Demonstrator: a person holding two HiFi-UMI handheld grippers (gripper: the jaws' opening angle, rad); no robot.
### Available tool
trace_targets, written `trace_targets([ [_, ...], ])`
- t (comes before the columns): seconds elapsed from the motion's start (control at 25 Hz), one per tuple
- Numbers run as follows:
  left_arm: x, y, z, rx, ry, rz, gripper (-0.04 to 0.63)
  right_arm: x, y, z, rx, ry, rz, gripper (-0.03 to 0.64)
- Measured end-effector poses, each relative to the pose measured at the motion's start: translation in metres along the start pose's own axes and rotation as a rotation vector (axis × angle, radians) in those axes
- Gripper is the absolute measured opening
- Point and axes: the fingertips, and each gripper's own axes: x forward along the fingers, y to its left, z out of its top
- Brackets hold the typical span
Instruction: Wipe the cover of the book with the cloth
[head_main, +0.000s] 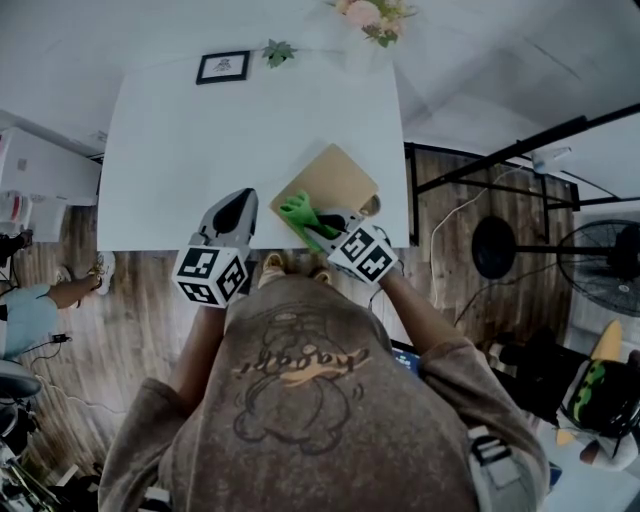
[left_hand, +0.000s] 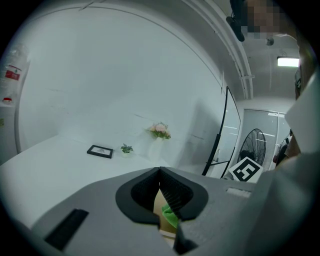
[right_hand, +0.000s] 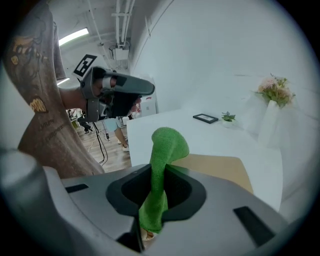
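Note:
A tan-covered book (head_main: 330, 182) lies at an angle near the front right edge of the white table (head_main: 180, 150). My right gripper (head_main: 322, 224) is shut on a green cloth (head_main: 300, 213), held over the book's near corner. In the right gripper view the green cloth (right_hand: 162, 165) stands up from between the jaws, with the book (right_hand: 220, 167) beyond it. My left gripper (head_main: 232, 212) hovers over the table's front edge, left of the book, jaws shut with nothing in them. Through the left gripper's (left_hand: 160, 192) jaws a sliver of cloth (left_hand: 170, 216) shows.
A small black picture frame (head_main: 223, 66), a tiny potted plant (head_main: 279, 51) and a vase of pink flowers (head_main: 372, 20) stand along the table's far edge. A standing fan (head_main: 610, 265) and black frame bars are to the right. Wooden floor lies below the table edge.

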Motion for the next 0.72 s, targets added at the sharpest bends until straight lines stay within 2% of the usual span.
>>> trace_targets([
  [0.2,-0.003,0.002,-0.001,-0.004,0.001,0.005,0.003,0.017,0.006,-0.016,-0.027,0.065,0.005,0.061],
  [0.44,-0.003,0.002,-0.005,-0.009,0.005,0.004,0.005,0.024,0.006,-0.023,-0.053,0.086,0.009,0.062],
  [0.72,0.0,-0.004,-0.008,-0.015,0.009,-0.009,0.005,0.013,-0.022,-0.032,-0.028,0.091,-0.039,0.063],
])
